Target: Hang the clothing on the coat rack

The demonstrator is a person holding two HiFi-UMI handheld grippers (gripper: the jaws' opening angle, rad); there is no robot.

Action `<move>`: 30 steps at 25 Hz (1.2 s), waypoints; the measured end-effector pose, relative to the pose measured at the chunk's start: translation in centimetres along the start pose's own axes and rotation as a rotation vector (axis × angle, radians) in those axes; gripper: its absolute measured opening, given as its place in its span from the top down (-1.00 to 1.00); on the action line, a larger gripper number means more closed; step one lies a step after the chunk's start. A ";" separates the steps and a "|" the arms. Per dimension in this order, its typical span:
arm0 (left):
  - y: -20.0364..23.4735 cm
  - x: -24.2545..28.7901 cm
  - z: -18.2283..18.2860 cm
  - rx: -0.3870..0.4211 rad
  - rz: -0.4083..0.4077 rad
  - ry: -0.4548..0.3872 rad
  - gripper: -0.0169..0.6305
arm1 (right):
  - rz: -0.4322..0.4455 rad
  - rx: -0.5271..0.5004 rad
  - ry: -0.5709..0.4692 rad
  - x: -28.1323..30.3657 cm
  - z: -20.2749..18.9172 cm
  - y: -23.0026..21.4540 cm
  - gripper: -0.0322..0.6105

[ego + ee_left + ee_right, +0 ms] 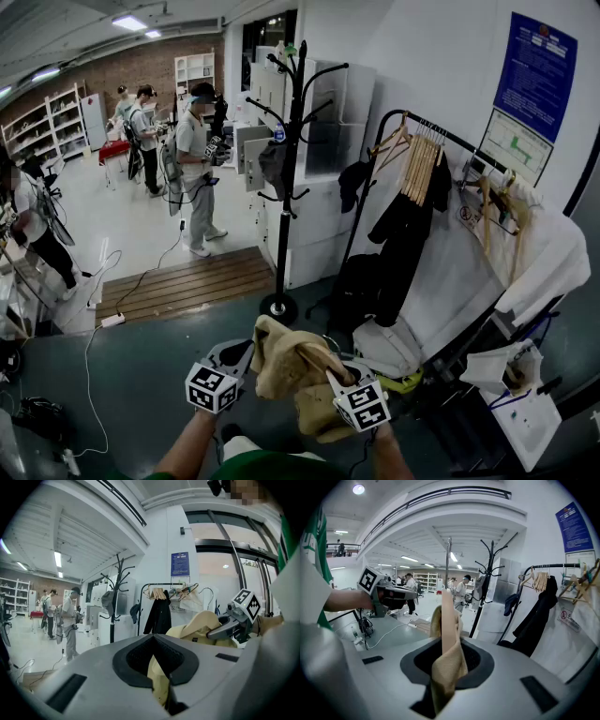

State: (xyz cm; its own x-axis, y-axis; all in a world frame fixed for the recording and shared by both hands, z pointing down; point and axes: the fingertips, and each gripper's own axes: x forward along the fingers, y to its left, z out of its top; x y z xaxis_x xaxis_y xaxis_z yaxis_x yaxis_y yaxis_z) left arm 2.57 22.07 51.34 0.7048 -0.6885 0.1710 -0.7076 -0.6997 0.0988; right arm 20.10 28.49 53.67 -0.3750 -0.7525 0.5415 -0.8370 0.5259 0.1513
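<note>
A tan garment [289, 367] hangs bunched between my two grippers at the bottom of the head view. My left gripper [240, 356] is shut on one part of it, and tan cloth [158, 679] fills its jaw notch in the left gripper view. My right gripper [330, 373] is shut on another fold [447, 660], which stands up out of its jaws. The black coat rack [287, 178] stands upright a little way ahead with a dark item on one hook. It also shows as coat rack [112, 609] and coat rack [485, 585] in the two gripper views.
A black garment rail [422, 131] with wooden hangers and a black coat [405, 234] stands to the right, beside white draped cloth [539, 253]. A black bag [356, 291] sits at its foot. A wooden platform [187, 281] lies to the left of the coat rack's base. People [195, 164] stand further back.
</note>
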 end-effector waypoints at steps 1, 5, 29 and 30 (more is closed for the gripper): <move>-0.1 0.0 0.0 0.000 0.001 0.000 0.93 | 0.000 0.000 -0.002 0.1 0.0 -0.1 0.70; -0.4 0.2 -0.1 -0.003 0.005 0.000 0.93 | -0.002 0.000 -0.007 0.3 0.1 -0.5 0.70; 2.1 3.0 0.2 -0.018 0.046 -0.002 0.93 | 0.014 0.017 -0.002 4.3 1.9 -4.2 0.70; 2.5 3.4 0.3 -0.018 0.046 -0.001 0.93 | 0.015 0.017 -0.005 4.7 2.2 -4.4 0.70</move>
State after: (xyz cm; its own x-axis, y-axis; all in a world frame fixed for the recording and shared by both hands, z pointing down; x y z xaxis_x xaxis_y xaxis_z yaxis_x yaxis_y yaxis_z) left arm 3.24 17.89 51.87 0.6718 -0.7198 0.1747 -0.7397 -0.6641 0.1085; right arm 21.17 21.74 53.74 -0.3895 -0.7463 0.5397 -0.8380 0.5303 0.1287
